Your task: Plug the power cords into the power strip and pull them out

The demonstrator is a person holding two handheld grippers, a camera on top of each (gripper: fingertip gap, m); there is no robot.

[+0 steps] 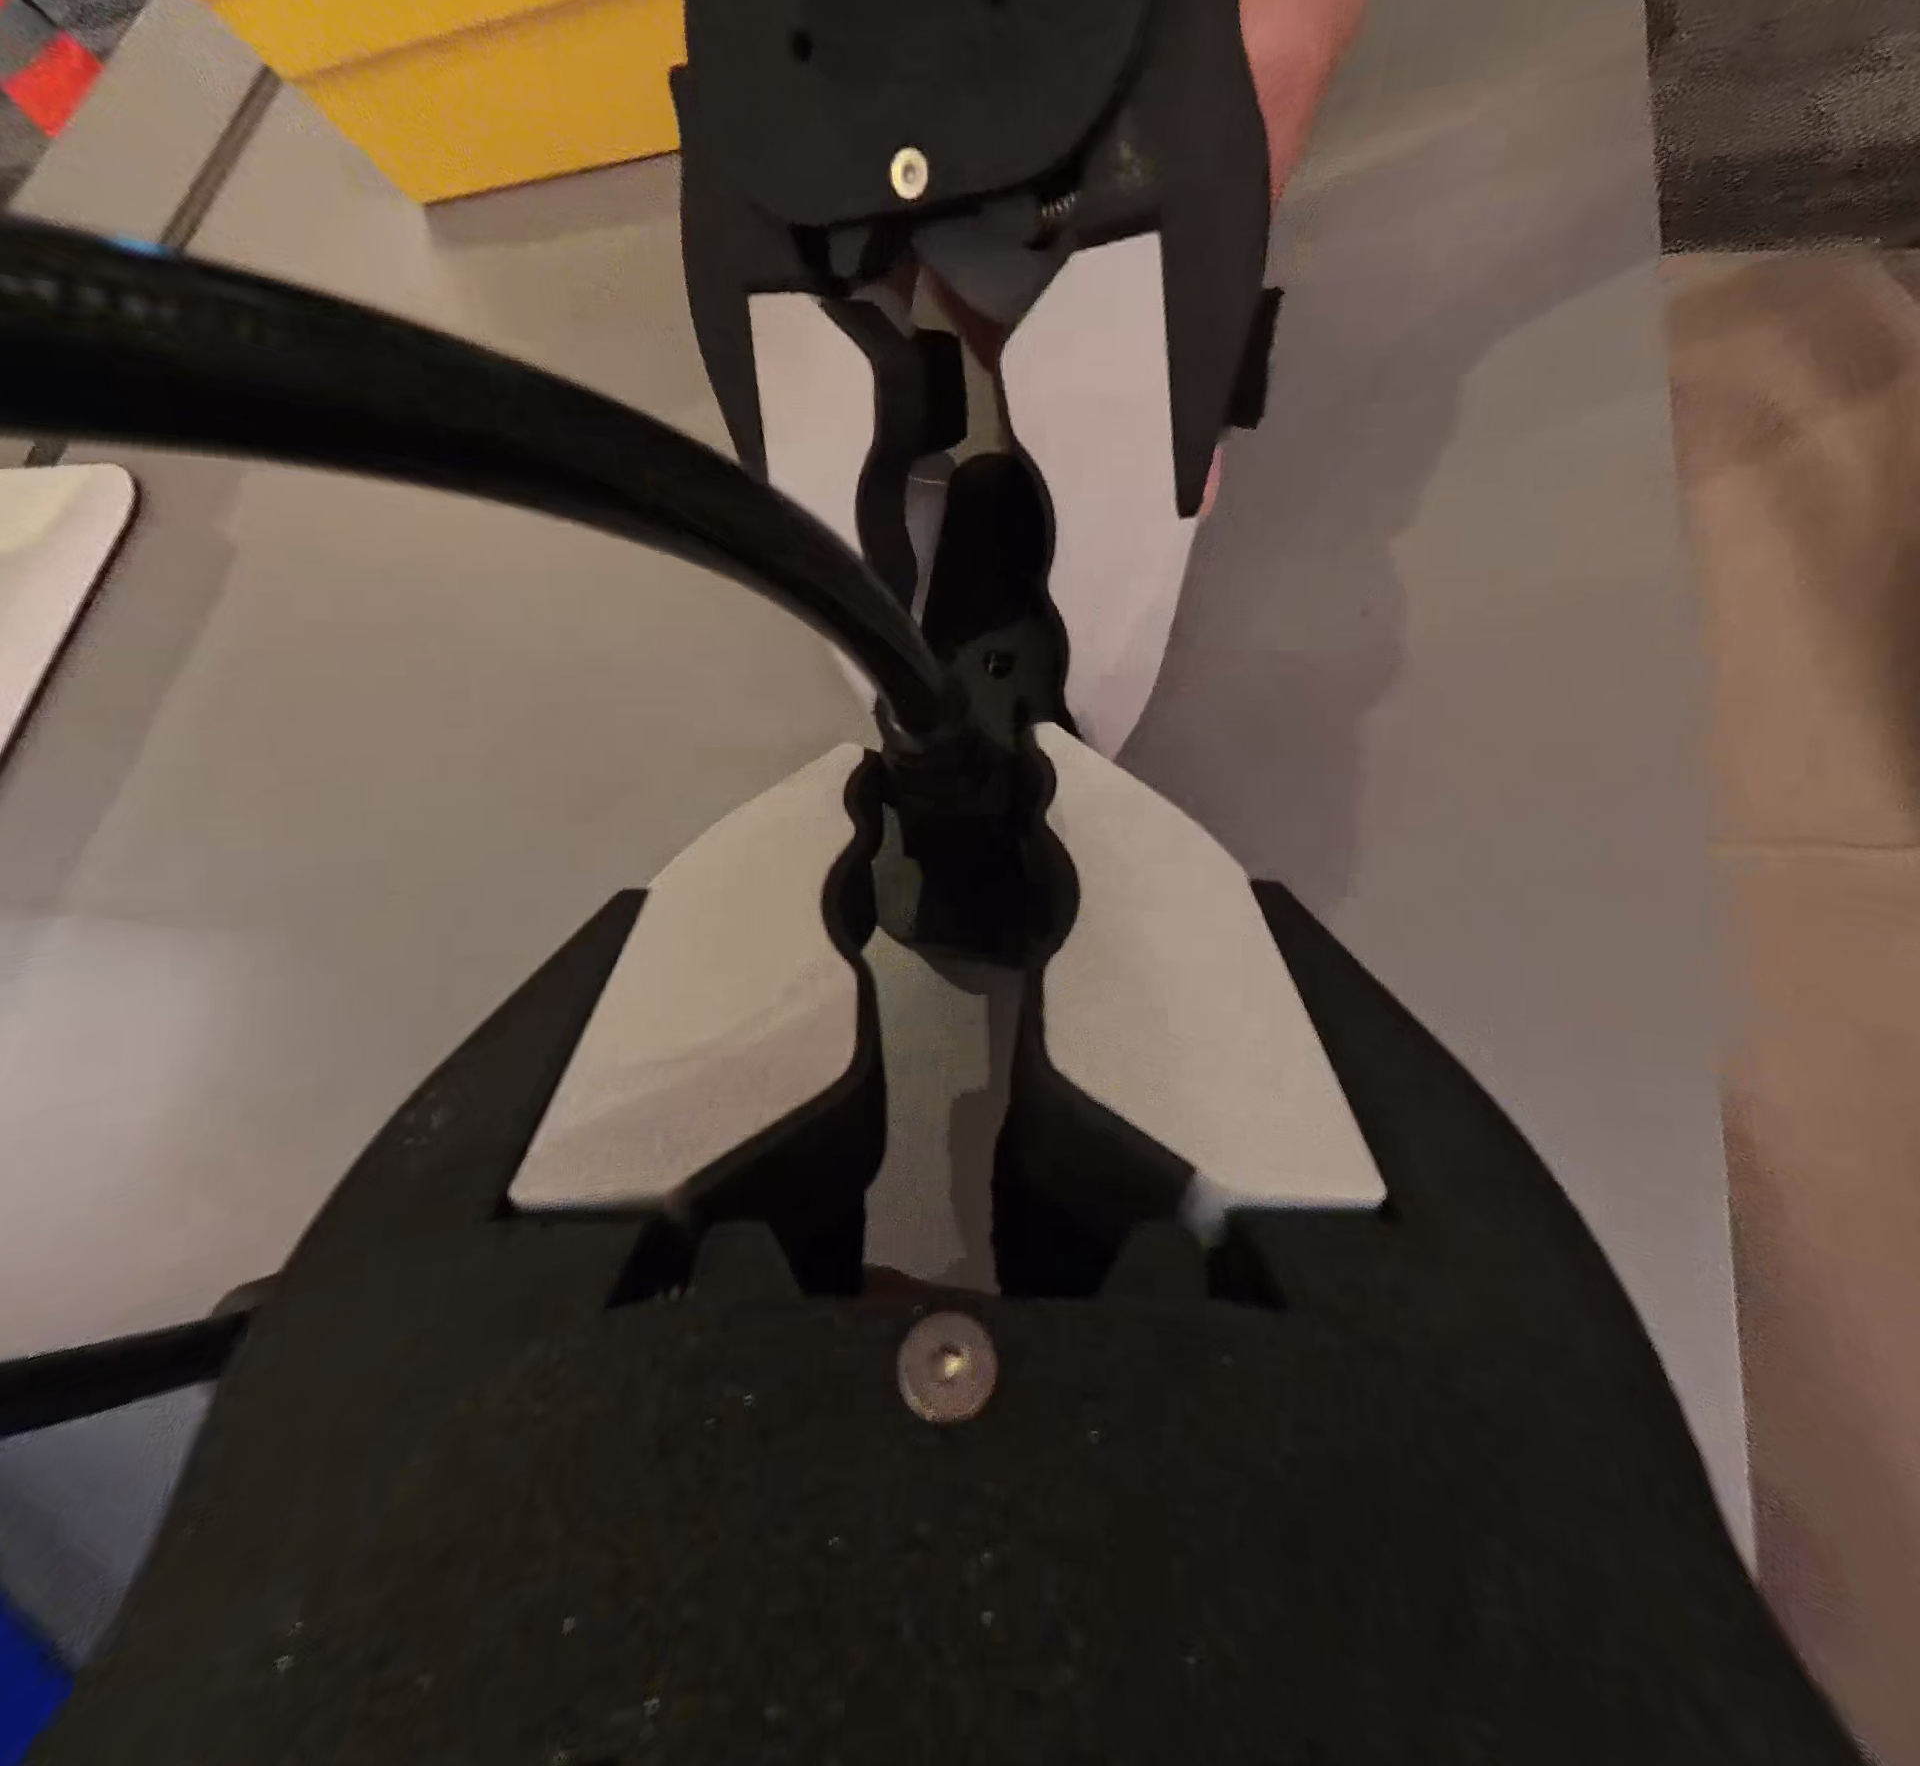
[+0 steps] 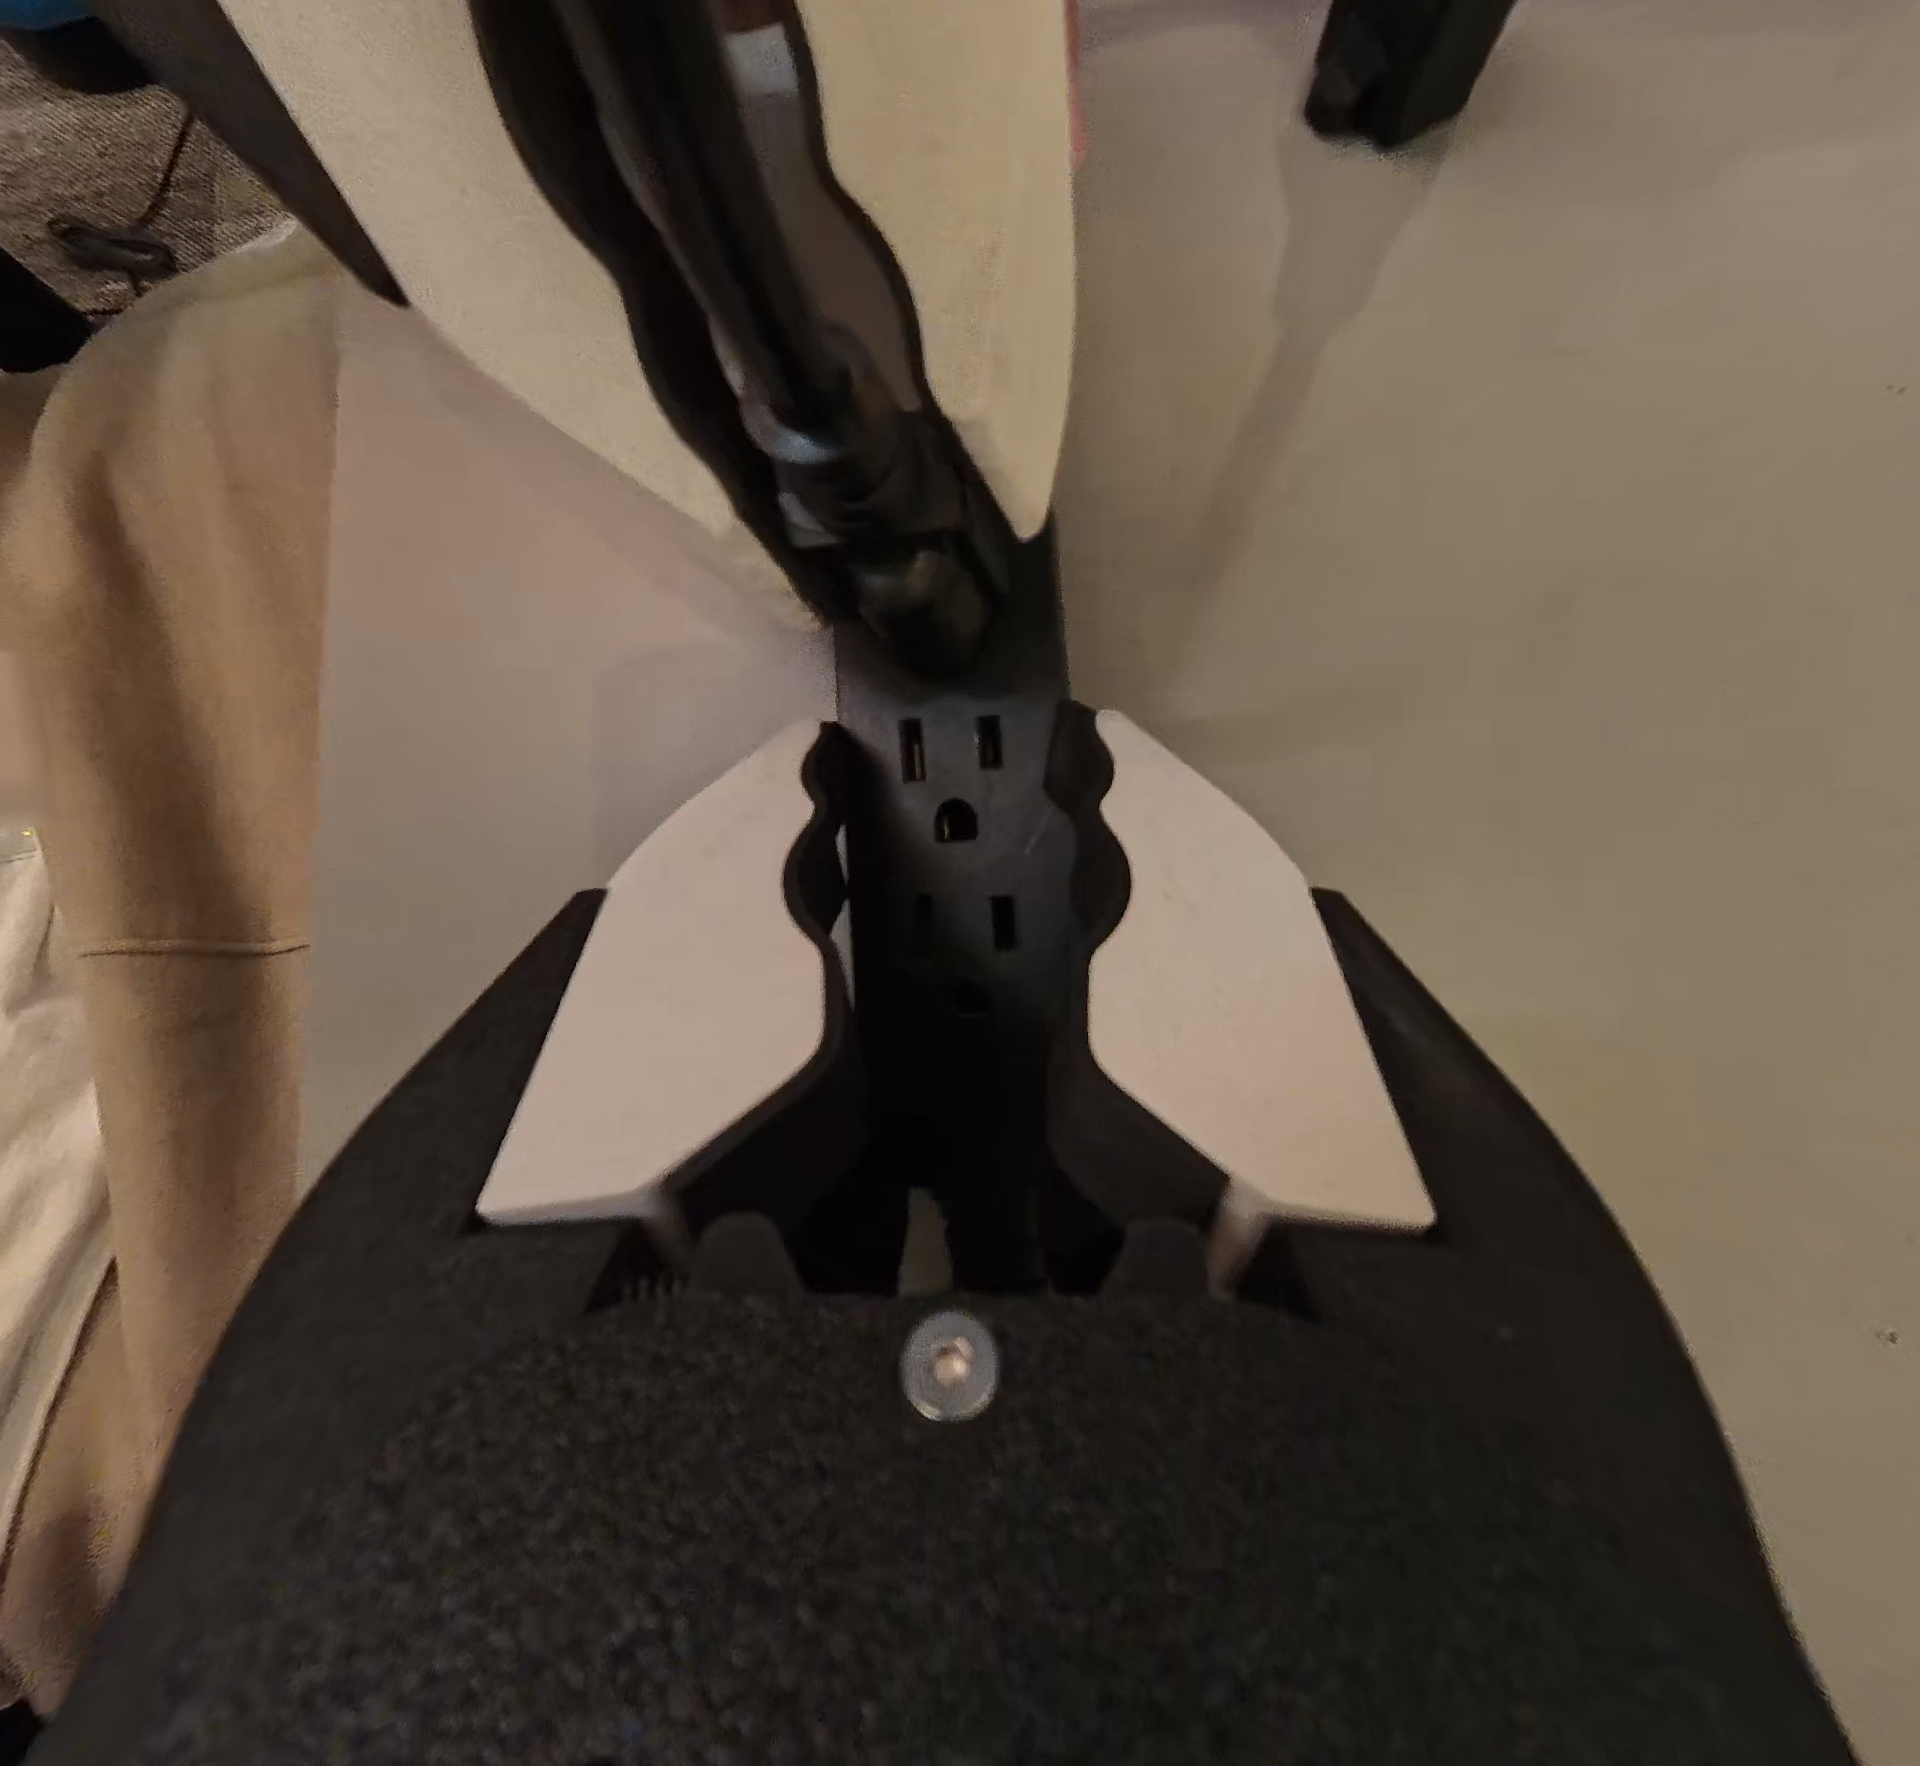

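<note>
Pale grey surface fills both views, a yellow bin at upper left. At centre frame the left gripper is clenched on the black plug of a power cord; the right gripper clamps the power strip. The plug sits at an outlet, so this looks like seating or pulling; next comes a straight push or pull. Its prongs are hidden.
</note>
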